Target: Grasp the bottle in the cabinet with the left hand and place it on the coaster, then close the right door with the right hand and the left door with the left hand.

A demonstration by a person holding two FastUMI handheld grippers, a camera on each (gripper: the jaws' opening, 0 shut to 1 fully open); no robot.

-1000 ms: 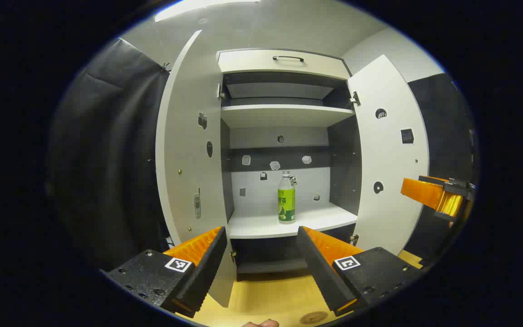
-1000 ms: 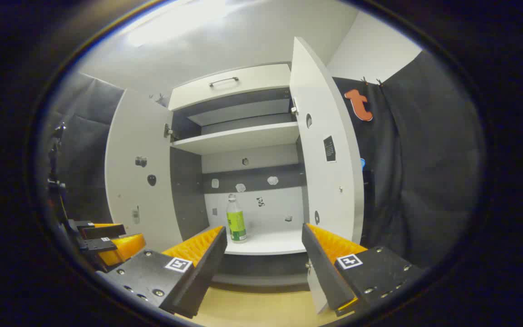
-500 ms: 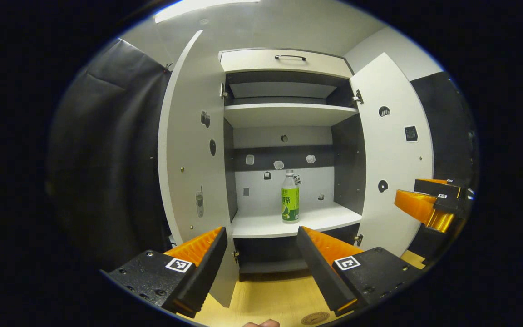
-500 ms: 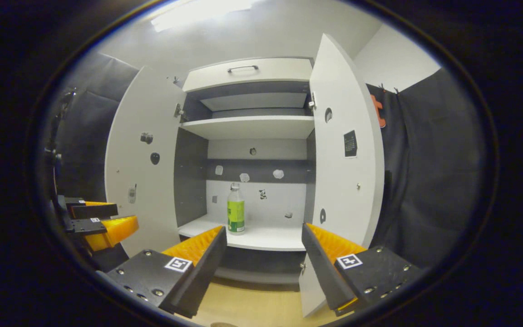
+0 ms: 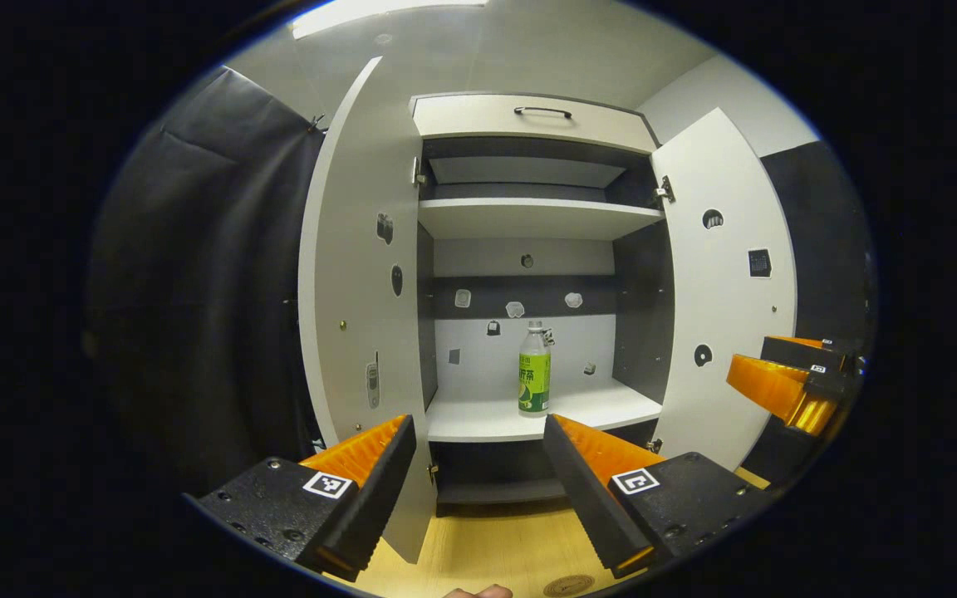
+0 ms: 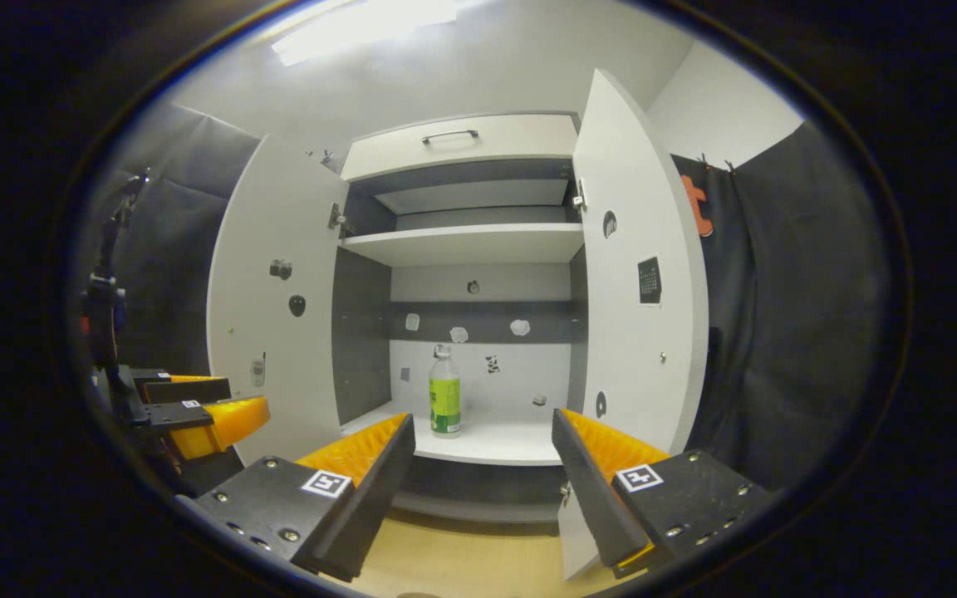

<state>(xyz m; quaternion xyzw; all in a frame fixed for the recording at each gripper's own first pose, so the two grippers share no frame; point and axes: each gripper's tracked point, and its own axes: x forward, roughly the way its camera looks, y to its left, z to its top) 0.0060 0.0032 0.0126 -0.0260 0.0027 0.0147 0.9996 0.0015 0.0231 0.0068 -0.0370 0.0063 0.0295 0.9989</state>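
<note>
A clear bottle with a green label [image 5: 534, 372] stands upright on the white lower shelf [image 5: 495, 415] of the open cabinet; the right gripper view shows the same bottle [image 6: 444, 394]. Both white doors stand open, the left door [image 5: 358, 274] and the right door [image 5: 723, 291]. My left gripper [image 5: 478, 444] is open and empty, well short of the shelf. My right gripper [image 6: 483, 448] is open and empty too; it also appears at the right edge of the left gripper view [image 5: 790, 378]. A round brown coaster [image 5: 568, 585] lies on the wooden top at the bottom edge.
A drawer with a dark handle [image 5: 543, 111] sits above an upper shelf [image 5: 528, 214]. Small stickers dot the back wall and doors. Black cloth hangs on both sides. A fingertip [image 5: 478, 591] peeks in at the bottom of the left gripper view.
Both views have shifted slightly: the cabinet has drifted right and down in each, and the right gripper has turned to face the cabinet more squarely. The bottle and doors have not moved.
</note>
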